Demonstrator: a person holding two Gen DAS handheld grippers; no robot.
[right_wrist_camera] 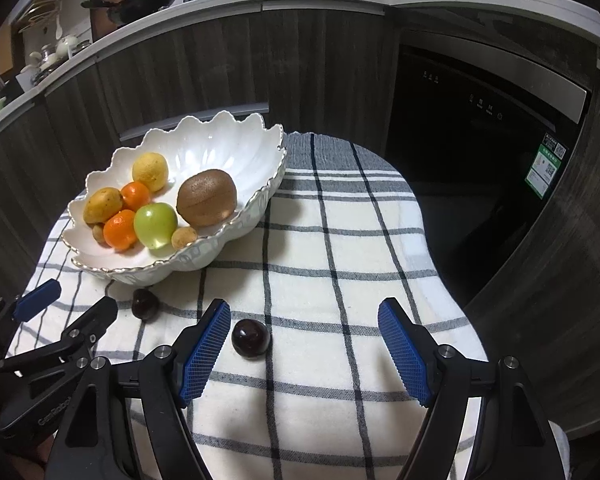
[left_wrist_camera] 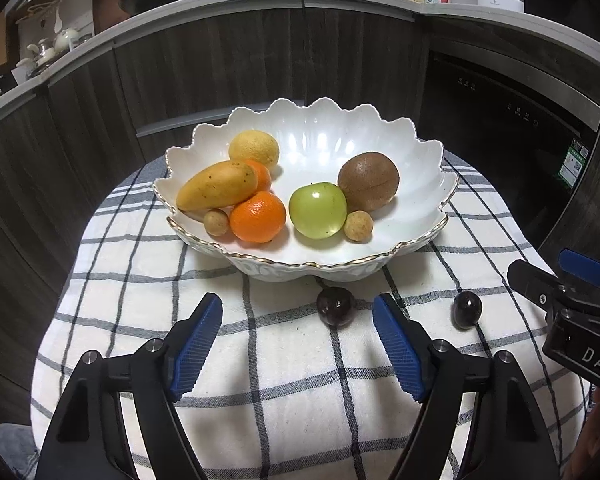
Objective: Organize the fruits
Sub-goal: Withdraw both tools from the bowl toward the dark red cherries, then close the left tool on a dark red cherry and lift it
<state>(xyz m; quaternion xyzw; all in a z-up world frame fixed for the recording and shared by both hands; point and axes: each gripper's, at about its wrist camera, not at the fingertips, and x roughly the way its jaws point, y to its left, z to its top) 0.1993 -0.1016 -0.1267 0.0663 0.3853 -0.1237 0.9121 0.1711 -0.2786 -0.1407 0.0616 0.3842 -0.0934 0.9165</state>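
A white scalloped bowl [left_wrist_camera: 332, 136] [right_wrist_camera: 220, 148] with a gold rim holds a mango, a lemon, two oranges, a green apple [left_wrist_camera: 318, 210], a kiwi [left_wrist_camera: 368, 180] and two small tan fruits. In front of it, two dark plums lie on the checked cloth. One plum [left_wrist_camera: 335, 307] [right_wrist_camera: 144, 304] sits between the tips of my left gripper [left_wrist_camera: 298, 304], close to the right finger, untouched. The other plum [left_wrist_camera: 467, 309] [right_wrist_camera: 251, 338] lies between the fingers of my right gripper [right_wrist_camera: 305, 306], beside the left pad. Both grippers are open and hold nothing.
The checked cloth [right_wrist_camera: 340, 240] covers a small round table whose edges drop off on all sides. Dark cabinets and a black built-in appliance [right_wrist_camera: 480, 120] stand behind it. Each gripper shows at the edge of the other's view, the right gripper [left_wrist_camera: 556, 276] and the left gripper [right_wrist_camera: 80, 300].
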